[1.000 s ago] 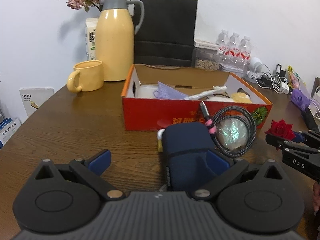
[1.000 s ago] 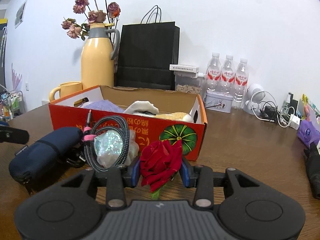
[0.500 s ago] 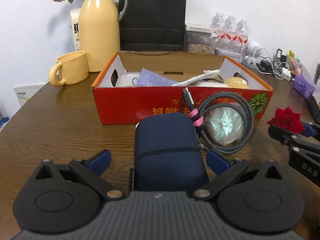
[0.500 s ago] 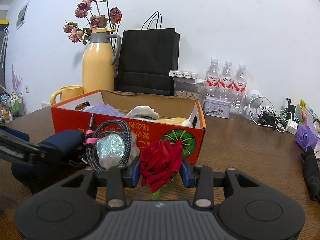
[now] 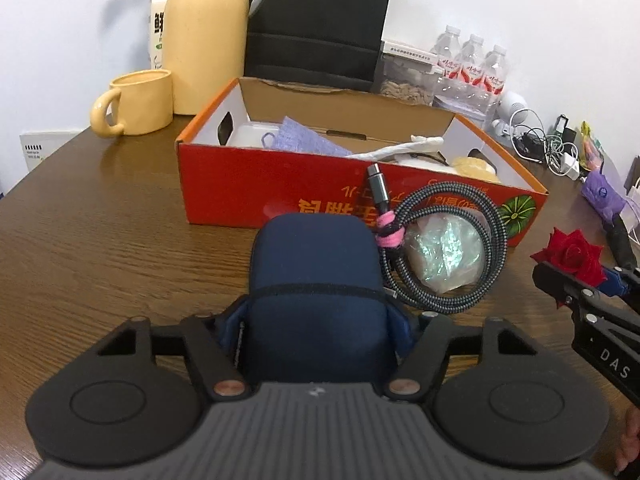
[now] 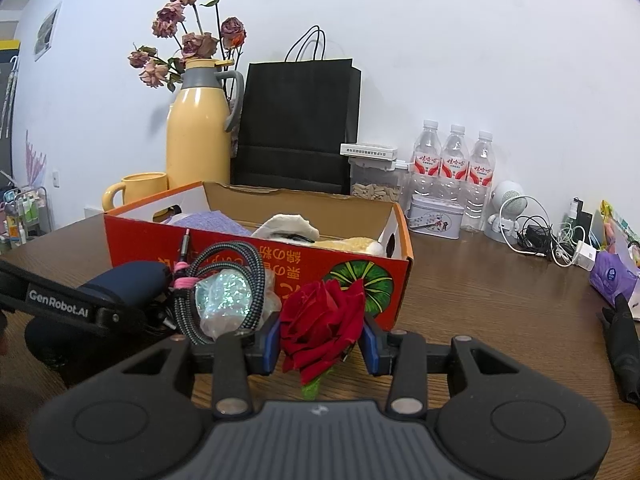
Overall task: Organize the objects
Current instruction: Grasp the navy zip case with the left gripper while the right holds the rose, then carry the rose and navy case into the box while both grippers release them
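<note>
My left gripper point(image 5: 316, 320) is shut on a navy blue pouch point(image 5: 316, 280) that rests on the wooden table in front of the red cardboard box point(image 5: 240, 184). My right gripper point(image 6: 322, 342) is shut on a red rose point(image 6: 324, 320) and holds it just before the box's front right corner point(image 6: 400, 264); the rose also shows in the left wrist view point(image 5: 572, 252). A coiled braided cable point(image 5: 444, 248) with a pink tie leans on a shiny wrapped packet point(image 5: 444, 256) between the pouch and the box. The box holds purple cloth, white items and a yellow item.
A yellow thermos point(image 6: 198, 124) with dried flowers, a yellow mug point(image 5: 136, 104) and a black paper bag point(image 6: 296, 124) stand behind the box. Water bottles point(image 6: 452, 168), a tin, chargers and a purple tissue pack point(image 6: 612, 276) sit to the right. A black object point(image 6: 624, 344) lies far right.
My left gripper moved in over the navy pouch and closed its fingers on it. My right gripper kept its hold on the rose and rose slightly.
</note>
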